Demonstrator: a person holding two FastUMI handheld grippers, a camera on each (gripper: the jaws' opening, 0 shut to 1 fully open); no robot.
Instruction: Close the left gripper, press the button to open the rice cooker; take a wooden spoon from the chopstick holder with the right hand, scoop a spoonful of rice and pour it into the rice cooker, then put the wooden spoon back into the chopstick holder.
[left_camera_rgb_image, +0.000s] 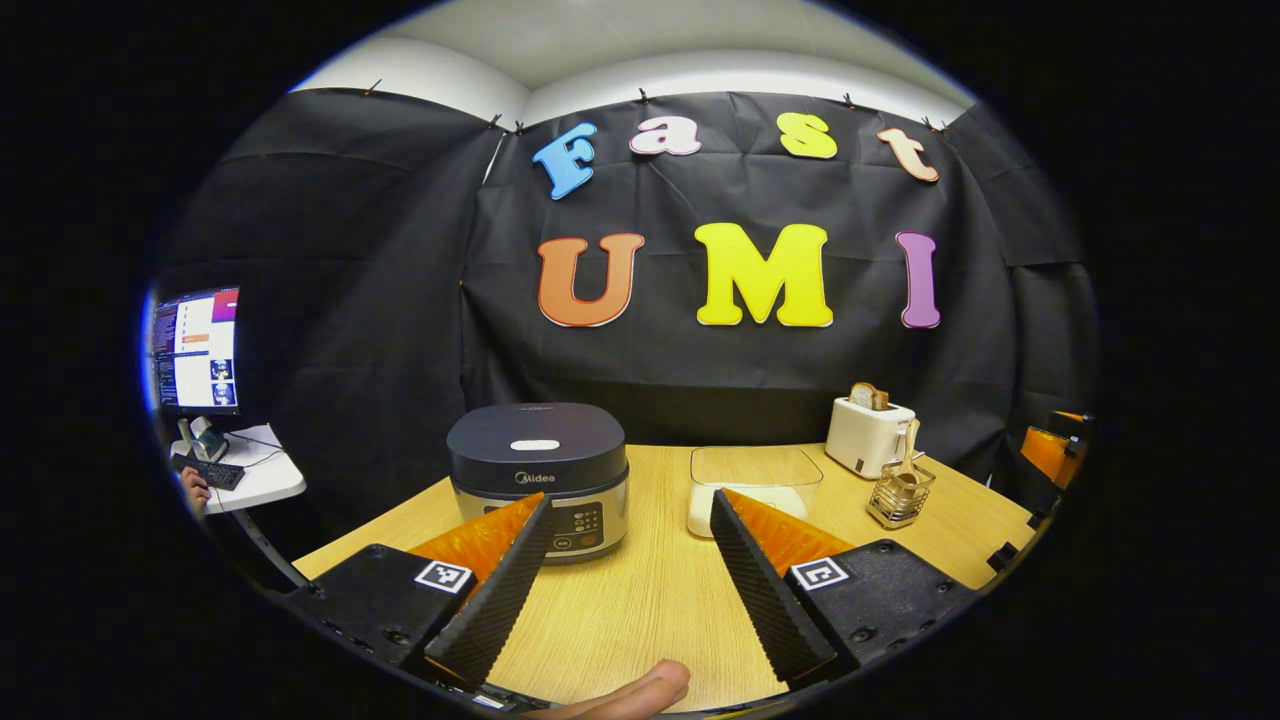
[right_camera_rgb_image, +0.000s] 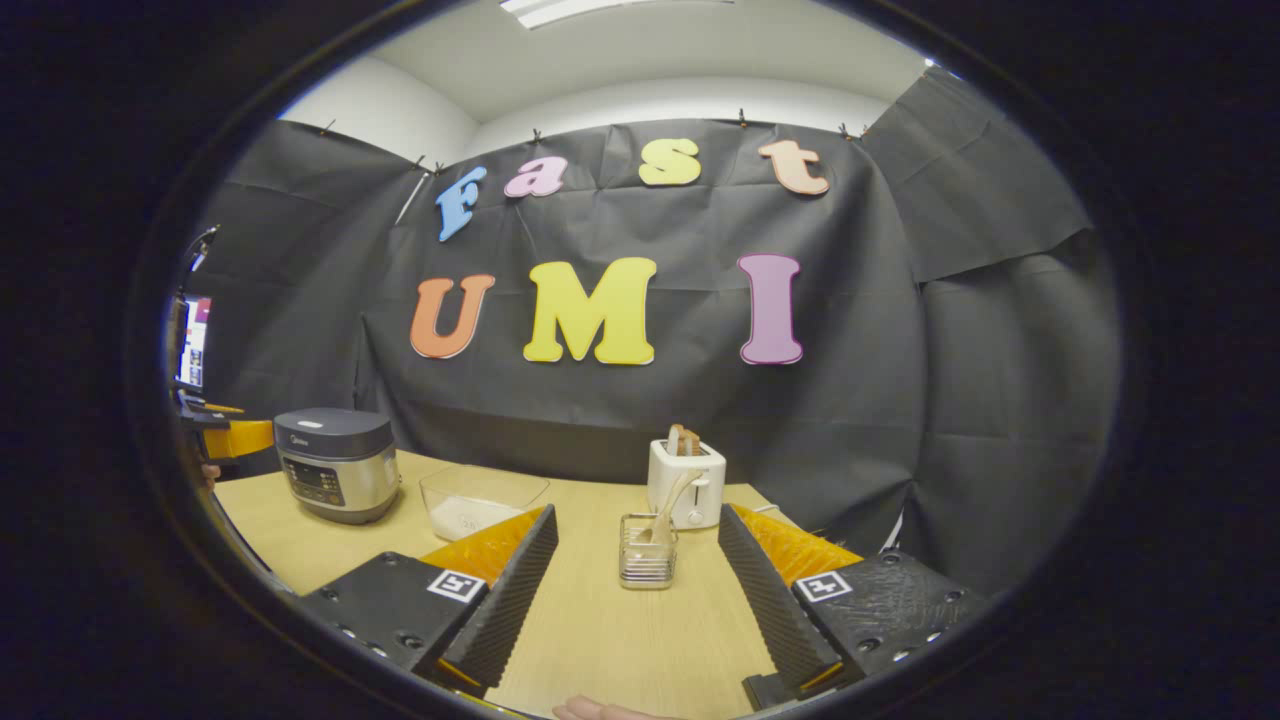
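Both tongs released: left gripper (left_camera_rgb_image: 630, 560) faces closed rice cooker (left_camera_rgb_image: 538, 475), ready to clench for button; right gripper (right_camera_rgb_image: 635, 590) frames chopstick holder (right_camera_rgb_image: 647, 550), wooden spoon (right_camera_rgb_image: 668, 505) upright inside; rice container (left_camera_rgb_image: 752, 485) between.

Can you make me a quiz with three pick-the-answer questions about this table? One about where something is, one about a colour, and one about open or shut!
1. Where is the wooden spoon?
A. in the wire holder
B. in the rice box
C. on the cooker

2. What colour is the toaster?
A. red
B. white
C. green

3. How is the cooker lid?
A. open
B. taken off
C. shut

Answers:
1. A, the spoon stands in the holder, in front of the toaster.
2. B, its body is white, with toast poking out on top.
3. C, the dark lid sits flat on the cooker.
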